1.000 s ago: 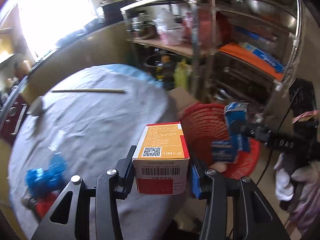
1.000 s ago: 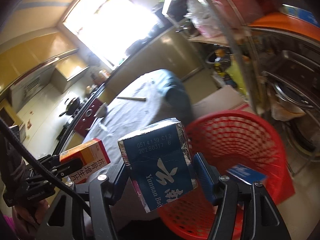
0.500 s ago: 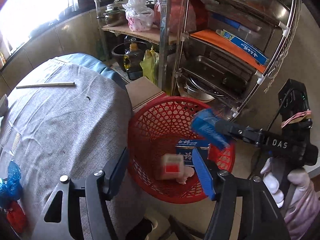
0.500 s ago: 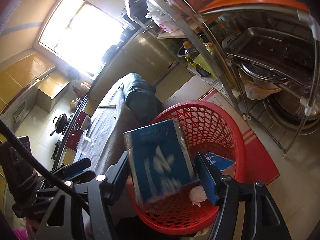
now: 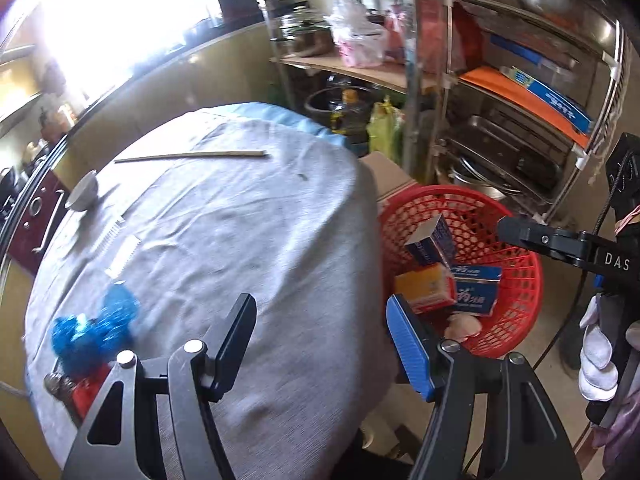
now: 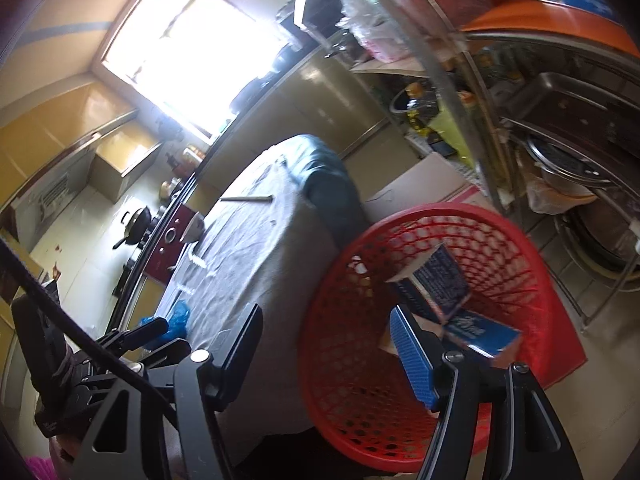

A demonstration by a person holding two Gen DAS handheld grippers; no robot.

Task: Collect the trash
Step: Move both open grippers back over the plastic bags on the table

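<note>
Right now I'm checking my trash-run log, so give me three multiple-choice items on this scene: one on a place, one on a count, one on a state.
1. Where is the orange box?
A. on the table
B. in the red basket
C. on the shelf

2. How many blue boxes lie in the basket?
A. none
B. two
C. five

3. The left gripper is:
A. open, empty
B. shut on a box
C. shut on a wrapper

Answers: B, it lies among the trash inside the mesh wall; B, one tilted, one flat; A, fingers spread, nothing between.
</note>
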